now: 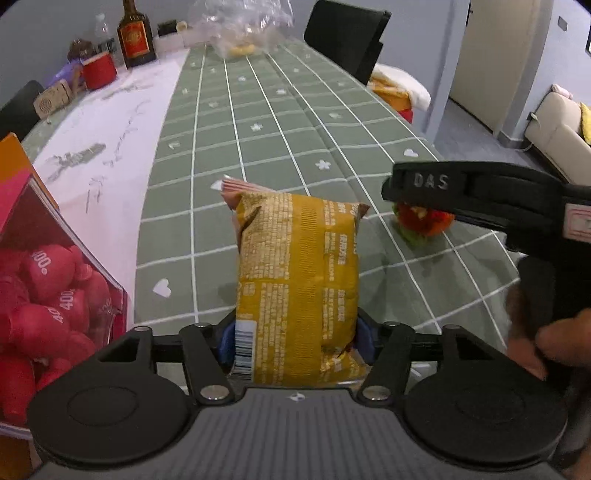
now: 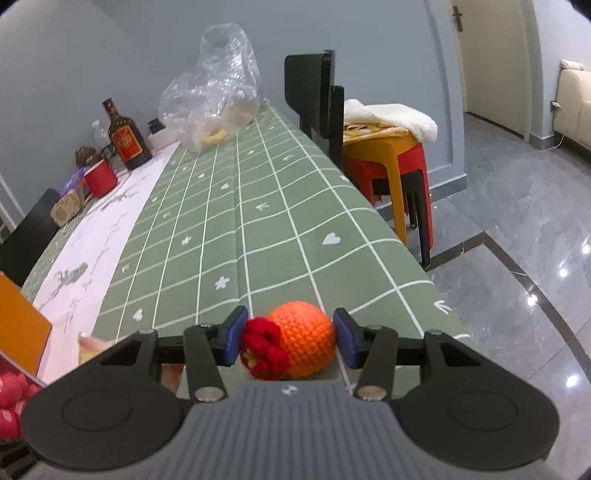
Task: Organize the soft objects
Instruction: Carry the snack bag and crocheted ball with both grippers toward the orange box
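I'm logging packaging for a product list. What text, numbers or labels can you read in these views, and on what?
"DAS": raised letters on the right gripper, seen from the left wrist.
"400": white print on red packets in the box at left; other digits cut off.
Yellow snack bag: dense print and barcode, too blurred.
Bottle: red label, unreadable.

your left gripper [image 1: 295, 336] hides the near end of the yellow snack bag [image 1: 299, 280], and its print is too blurred to read. your right gripper [image 1: 476, 206] covers the top of the crochet toy [image 1: 424, 225]. the red box [image 1: 48, 295] is cut by the left edge.
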The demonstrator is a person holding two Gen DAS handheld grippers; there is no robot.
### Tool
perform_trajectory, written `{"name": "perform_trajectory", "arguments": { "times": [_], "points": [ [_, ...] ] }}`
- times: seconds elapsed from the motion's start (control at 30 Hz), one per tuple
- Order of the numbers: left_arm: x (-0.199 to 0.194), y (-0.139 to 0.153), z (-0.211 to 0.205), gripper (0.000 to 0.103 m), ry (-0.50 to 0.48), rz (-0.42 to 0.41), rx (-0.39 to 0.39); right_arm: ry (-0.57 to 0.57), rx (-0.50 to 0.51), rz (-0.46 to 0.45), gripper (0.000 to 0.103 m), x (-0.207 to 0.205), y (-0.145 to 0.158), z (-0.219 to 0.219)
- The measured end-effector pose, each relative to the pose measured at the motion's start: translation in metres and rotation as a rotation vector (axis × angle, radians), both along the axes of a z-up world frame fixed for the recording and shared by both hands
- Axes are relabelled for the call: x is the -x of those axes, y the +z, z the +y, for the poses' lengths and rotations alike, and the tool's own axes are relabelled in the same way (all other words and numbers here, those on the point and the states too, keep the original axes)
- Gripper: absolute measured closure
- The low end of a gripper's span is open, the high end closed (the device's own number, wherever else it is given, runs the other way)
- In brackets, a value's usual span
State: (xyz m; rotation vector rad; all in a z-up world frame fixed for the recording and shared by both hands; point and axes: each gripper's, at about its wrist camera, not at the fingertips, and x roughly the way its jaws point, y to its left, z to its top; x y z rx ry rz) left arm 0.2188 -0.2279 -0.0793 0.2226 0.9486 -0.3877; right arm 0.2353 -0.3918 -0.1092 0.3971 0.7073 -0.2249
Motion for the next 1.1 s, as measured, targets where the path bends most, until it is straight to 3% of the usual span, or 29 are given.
{"name": "perform_trajectory", "arguments": {
  "times": [0.23,0.37,0.47,0.67,1.1],
  "points": [
    [-0.002,0.002,0.004,0.018,0.052,-0.078,0.050,0.032,0.059,0.030,0.053,0.001,0.002,0.009],
    [-0.007,-0.004,0.001,0.017,0.072,-0.069,0.033,0.035,0.061,0.030,0.053,0.002,0.001,0.009],
    [-0.004,-0.007,0.001,0.038,0.059,-0.098,0.061,0.037,0.058,0.027,0.053,0.002,0.001,0.008],
    [-0.003,-0.005,0.000,0.041,0.063,-0.089,0.049,0.048,0.055,0.028,0.053,0.003,0.001,0.007],
    [0.012,0.006,-0.002,0.046,0.048,-0.171,0.042,0.002,0.028,0.024,0.053,0.005,0.001,0.000]
  ]
}}
